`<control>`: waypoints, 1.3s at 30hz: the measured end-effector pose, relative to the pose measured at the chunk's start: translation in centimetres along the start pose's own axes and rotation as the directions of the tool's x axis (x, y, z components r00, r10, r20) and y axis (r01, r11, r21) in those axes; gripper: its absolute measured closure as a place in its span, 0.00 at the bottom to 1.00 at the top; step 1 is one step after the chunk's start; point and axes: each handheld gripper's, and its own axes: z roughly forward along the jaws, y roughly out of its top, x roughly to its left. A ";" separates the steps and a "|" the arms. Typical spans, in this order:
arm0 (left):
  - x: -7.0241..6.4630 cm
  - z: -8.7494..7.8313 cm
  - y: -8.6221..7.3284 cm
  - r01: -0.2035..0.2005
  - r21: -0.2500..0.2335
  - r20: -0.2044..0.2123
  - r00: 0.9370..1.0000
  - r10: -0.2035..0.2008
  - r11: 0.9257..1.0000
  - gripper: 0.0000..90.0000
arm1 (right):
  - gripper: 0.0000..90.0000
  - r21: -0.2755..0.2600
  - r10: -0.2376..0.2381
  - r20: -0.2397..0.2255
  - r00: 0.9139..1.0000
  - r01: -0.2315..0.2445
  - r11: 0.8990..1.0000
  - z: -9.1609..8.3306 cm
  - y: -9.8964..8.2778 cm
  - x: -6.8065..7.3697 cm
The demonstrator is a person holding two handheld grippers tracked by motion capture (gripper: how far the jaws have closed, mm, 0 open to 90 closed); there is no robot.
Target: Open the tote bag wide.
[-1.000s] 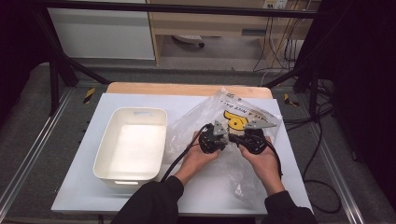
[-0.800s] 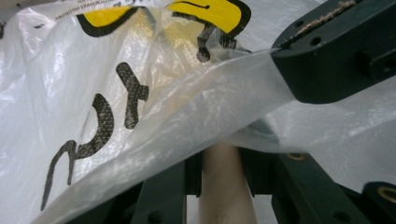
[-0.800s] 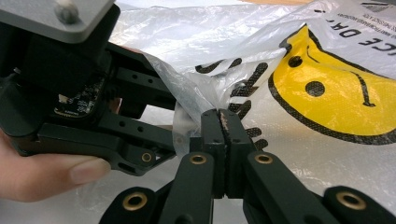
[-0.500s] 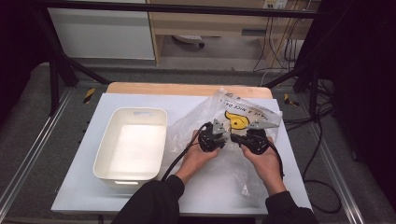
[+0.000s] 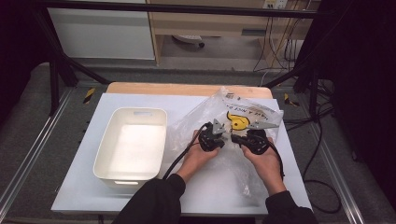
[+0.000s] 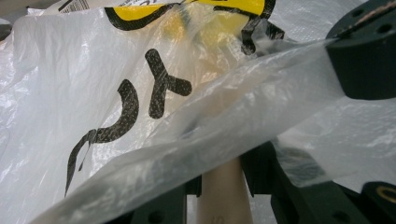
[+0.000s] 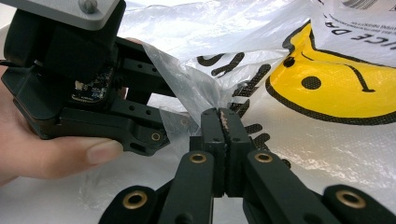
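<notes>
A clear plastic bag (image 5: 254, 109) printed with a yellow smiley face and black letters lies on the right half of the white table (image 5: 88, 186). Both grippers meet at its near edge, each held in a hand. In the right gripper view my right gripper (image 7: 219, 116) is shut on a raised fold of the bag (image 7: 327, 84). My left gripper (image 7: 161, 109) sits just to its left, with the film running taut into its jaws. In the left gripper view the bag (image 6: 93, 70) drapes over my left gripper (image 6: 224, 172), whose jaws flank a pale beige rod-like thing (image 6: 224, 196) under the film.
A white rectangular tray (image 5: 103, 149) with nothing in it stands on the left half of the table. A wooden strip (image 5: 187, 88) borders the far edge. Black cables trail from both grippers, and more hang off the table's right side (image 5: 317, 140).
</notes>
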 end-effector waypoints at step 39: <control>0.0 0.6 -0.2 0.000 0.009 -0.007 1.000 0.000 1.000 0.80 | 1.00 0.012 0.008 0.003 1.000 -0.008 1.000 0.2 -0.3 -0.2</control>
